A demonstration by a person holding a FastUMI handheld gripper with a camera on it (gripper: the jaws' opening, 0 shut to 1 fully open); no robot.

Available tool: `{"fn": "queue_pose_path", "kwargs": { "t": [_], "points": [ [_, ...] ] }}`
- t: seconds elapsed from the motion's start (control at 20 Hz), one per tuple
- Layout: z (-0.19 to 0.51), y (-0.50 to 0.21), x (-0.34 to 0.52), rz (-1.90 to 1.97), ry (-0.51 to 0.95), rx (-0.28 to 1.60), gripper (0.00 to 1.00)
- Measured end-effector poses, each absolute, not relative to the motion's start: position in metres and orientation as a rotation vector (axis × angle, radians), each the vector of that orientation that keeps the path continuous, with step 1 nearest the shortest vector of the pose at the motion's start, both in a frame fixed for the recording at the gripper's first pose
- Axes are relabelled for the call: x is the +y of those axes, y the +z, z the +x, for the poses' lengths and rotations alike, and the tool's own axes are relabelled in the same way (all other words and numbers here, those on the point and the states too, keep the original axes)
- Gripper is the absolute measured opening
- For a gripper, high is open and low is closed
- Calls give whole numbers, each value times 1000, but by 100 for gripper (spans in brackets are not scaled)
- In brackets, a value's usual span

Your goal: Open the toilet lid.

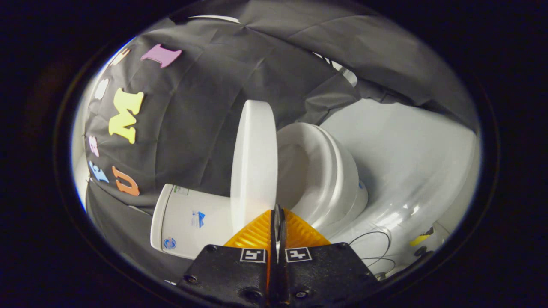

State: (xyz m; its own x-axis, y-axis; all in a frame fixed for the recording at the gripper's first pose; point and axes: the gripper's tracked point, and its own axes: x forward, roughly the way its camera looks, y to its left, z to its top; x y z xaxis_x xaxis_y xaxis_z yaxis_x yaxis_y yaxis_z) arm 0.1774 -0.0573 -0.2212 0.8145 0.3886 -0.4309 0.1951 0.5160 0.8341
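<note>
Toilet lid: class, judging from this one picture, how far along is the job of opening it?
Done: the lid is lifted well clear of the seat, so the bowl opening shows. In hand: the gripper has its fingers closed together right at the lid's lower edge; whether they pinch that edge cannot be told. Left: the lid looks not yet back against the tank, so perhaps a last push, then withdrawing.

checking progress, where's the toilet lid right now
In the gripper view the toilet lid stands raised just ahead of the shut tongs, between the tank and the seat.
</note>
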Motion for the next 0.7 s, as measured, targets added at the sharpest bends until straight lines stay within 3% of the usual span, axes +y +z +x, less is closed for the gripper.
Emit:
{"fn": "queue_pose_path", "kwargs": {
  "t": [0.7],
  "points": [
    [172, -170, -36, 917, 106, 587, 4]
  ]
}}
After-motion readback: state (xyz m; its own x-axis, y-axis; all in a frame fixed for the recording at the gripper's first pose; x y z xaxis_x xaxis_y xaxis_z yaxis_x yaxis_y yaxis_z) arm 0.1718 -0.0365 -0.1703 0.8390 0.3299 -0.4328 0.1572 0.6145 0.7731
